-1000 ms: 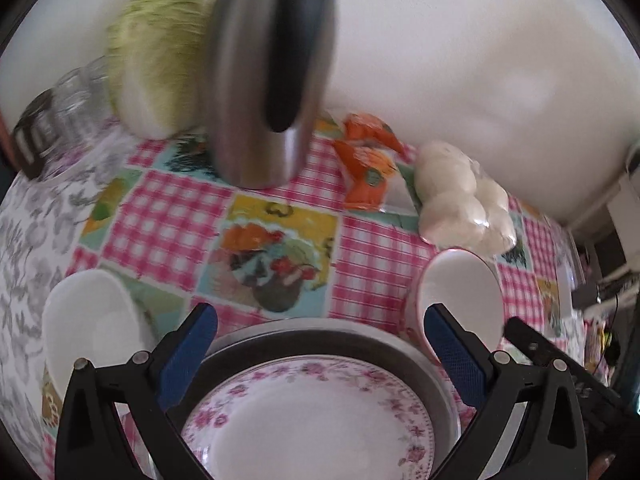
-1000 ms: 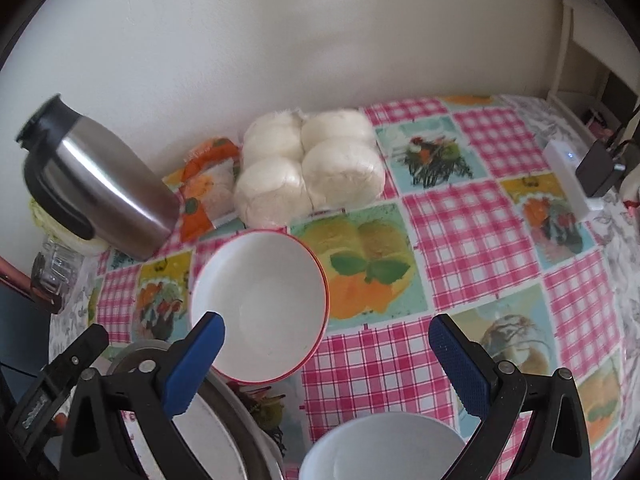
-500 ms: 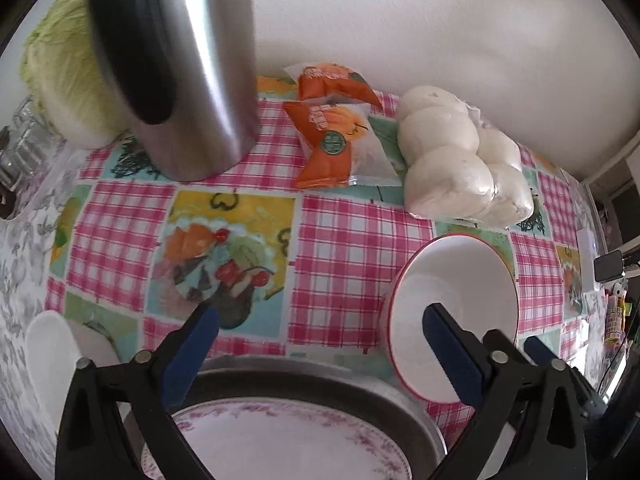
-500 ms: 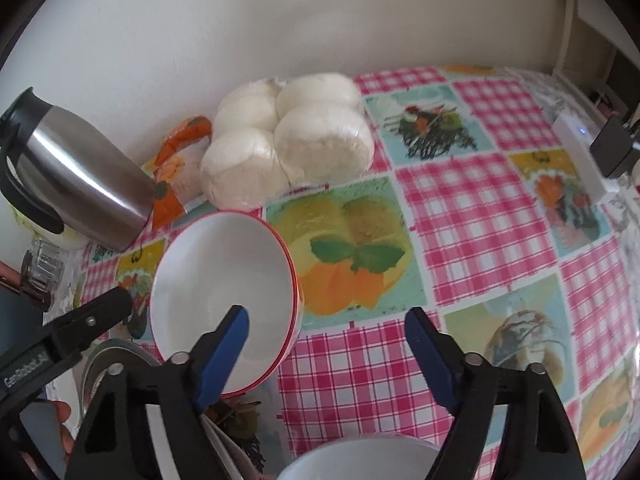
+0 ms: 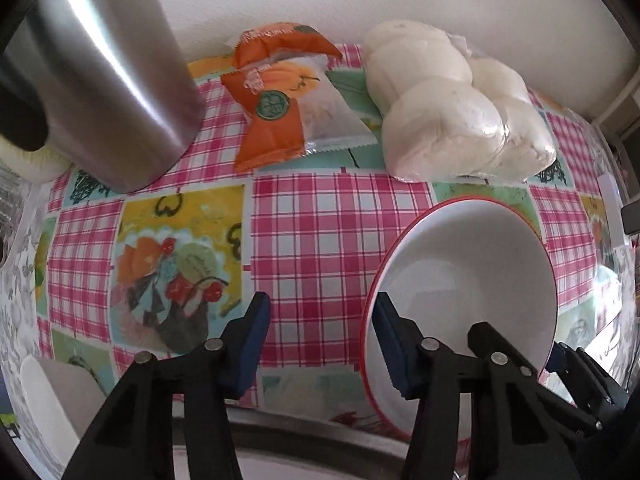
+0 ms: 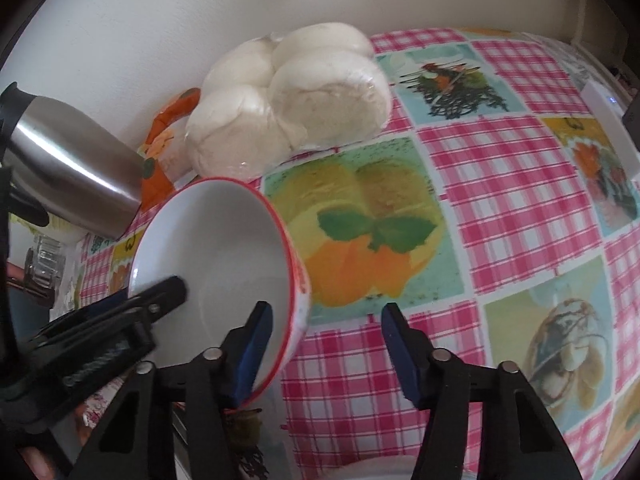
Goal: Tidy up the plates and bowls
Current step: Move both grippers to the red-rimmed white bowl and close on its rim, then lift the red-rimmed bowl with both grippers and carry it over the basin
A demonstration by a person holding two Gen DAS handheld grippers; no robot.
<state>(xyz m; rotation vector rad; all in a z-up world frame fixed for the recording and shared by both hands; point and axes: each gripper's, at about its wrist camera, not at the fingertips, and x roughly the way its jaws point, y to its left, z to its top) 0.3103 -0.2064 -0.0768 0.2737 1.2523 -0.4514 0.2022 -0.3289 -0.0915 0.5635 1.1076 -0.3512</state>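
Observation:
A white bowl with a red rim (image 5: 472,276) (image 6: 224,248) sits on the checked tablecloth. My left gripper (image 5: 320,336) is open; its right finger reaches inside the bowl's left rim, its left finger is outside. My right gripper (image 6: 326,352) is open; its left finger is inside the bowl's right rim, its right finger is outside over the cloth. A plain white bowl (image 5: 48,412) lies at the lower left of the left wrist view. A metal rim (image 5: 320,436) shows along that view's bottom edge.
A steel thermos jug (image 5: 104,80) (image 6: 76,172) stands at the back left. Orange snack packets (image 5: 276,96) and a bag of white buns (image 5: 452,112) (image 6: 296,100) lie by the wall. A white charger (image 6: 608,116) is at the far right.
Both grippers have moved forward and narrowed, now straddling opposite rims of the red-rimmed bowl. The flowered plate has dropped out of the left view.

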